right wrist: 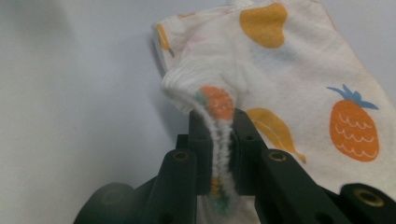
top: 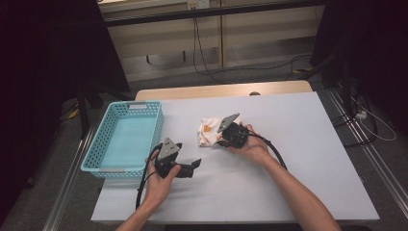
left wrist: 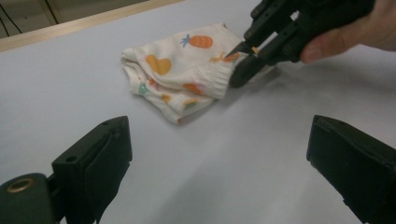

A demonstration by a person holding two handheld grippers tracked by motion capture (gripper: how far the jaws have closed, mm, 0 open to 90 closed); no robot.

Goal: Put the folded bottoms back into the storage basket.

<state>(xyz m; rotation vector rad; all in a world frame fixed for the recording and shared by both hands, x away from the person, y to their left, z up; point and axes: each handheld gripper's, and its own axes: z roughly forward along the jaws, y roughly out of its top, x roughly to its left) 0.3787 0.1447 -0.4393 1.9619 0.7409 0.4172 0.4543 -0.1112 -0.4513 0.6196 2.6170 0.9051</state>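
pale grey worktop (top: 288, 159) with wooden far edge, dim room behind, cables on floor. folded fruit-print cloth (top: 209, 131) near worktop middle, right of turquoise perforated basket (top: 126, 109). right gripper (top: 222, 140) clamped on cloth's ribbed hem. left gripper (top: 196, 164) spread wide, holding nothing, just beside basket's near corner.

Right gripper (top: 222, 138) pinched tight on the edge of the little cloth (top: 209, 131), hand just beside it. Left gripper (top: 192, 166) near the cloth, low over the table, jaws wide apart, nothing between them.
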